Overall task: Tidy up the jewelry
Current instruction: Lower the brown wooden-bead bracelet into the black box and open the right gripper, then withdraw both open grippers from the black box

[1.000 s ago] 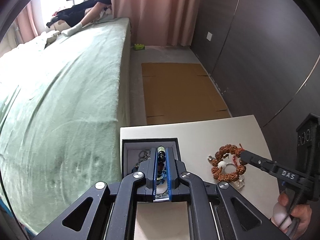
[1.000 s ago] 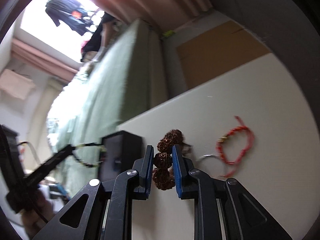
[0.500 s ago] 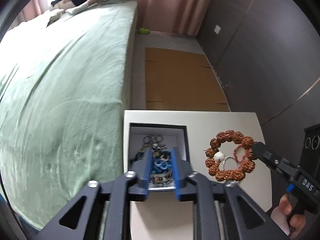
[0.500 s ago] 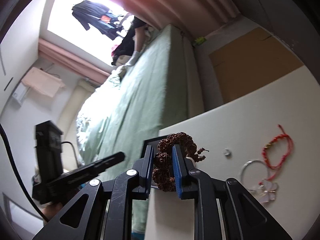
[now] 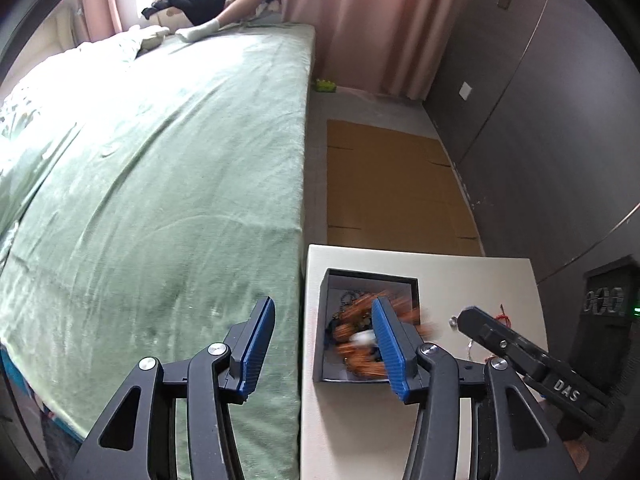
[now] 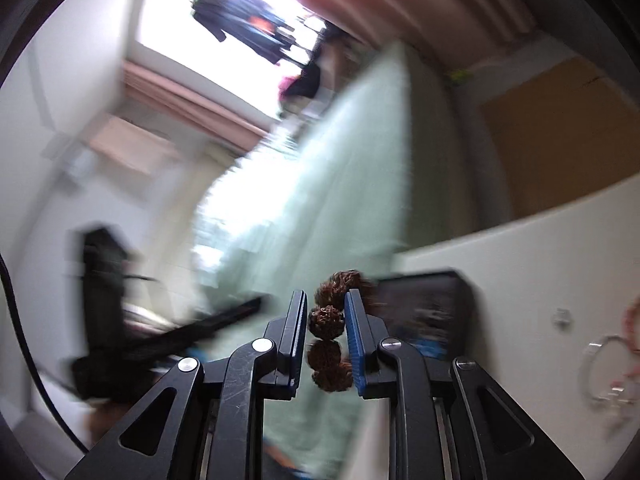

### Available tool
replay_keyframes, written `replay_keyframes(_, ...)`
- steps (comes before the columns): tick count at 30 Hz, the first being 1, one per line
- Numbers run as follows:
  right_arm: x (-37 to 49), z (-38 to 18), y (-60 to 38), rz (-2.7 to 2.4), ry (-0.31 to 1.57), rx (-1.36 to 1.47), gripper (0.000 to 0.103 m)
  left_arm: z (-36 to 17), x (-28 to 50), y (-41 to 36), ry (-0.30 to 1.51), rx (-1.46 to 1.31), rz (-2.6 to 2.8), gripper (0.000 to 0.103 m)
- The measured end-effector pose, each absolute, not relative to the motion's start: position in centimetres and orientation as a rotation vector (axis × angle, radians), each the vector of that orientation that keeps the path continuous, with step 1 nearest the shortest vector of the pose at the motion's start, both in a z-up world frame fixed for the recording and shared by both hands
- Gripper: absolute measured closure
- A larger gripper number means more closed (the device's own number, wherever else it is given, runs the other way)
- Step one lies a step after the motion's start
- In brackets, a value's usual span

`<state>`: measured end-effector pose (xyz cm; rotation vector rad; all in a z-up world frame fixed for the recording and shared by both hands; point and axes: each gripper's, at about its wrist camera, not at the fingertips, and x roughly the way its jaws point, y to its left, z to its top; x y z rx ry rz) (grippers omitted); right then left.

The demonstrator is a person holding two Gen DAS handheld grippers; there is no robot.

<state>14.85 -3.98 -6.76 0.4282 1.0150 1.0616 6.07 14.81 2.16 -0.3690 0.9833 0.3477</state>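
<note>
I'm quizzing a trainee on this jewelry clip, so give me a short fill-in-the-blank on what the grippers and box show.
1. The right gripper is shut on the brown ____ bracelet.
2. The left gripper stands ____, holding nothing.
3. The black box sits on the white ____.

Missing words: bead; open; table

"DAS" on right claw [image 5: 472, 318] body

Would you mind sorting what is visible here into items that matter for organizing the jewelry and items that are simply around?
Belongs to the job:
- brown knobbly seed-bead bracelet, clamped in the right gripper
- black square jewelry box
- silver ring bangle on the white table
- open left gripper

Just lying about:
- green bedspread
- flat brown cardboard
- pink curtain
</note>
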Motion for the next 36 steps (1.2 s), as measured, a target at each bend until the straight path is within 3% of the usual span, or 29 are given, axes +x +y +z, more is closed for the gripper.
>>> replay_keyframes(2,15.5,-7.9,-4.3,0.99,1.068,0.393,0.055,1.9,6.2,14.6,0.985,-0.373,0.34,0.051)
replay_keyframes(8,16.8,-7.7,-9.2,0.907,1.066,0.421,0.031,0.6,7.3,12.7,1.001,-0.38,0.28,0.051)
replay_keyframes(10,17.1,-7.5,-11.0,0.873,1.064,0.418,0.027,0.3,7.7,11.8,1.008,-0.377,0.26,0.051)
replay_keyframes(14,17.8,-7.7,-14.2,0.797,1.084,0.406,0.026,-0.2,8.8,9.7,1.014,-0.379,0.19,0.051)
replay_keyframes(18,17.9,-7.5,-16.2,0.751,1.11,0.37,0.026,-0.8,9.9,7.8,1.029,-0.365,0.164,0.039)
replay_keyframes(22,18.4,-7.9,-18.0,0.693,1.129,0.34,0.022,-1.8,11.0,5.6,1.045,-0.367,0.128,0.039)
replay_keyframes(36,19.5,-8.7,-23.4,0.561,1.164,0.335,0.022,-7.3,14.0,-1.8,1.18,-0.304,0.074,0.04)
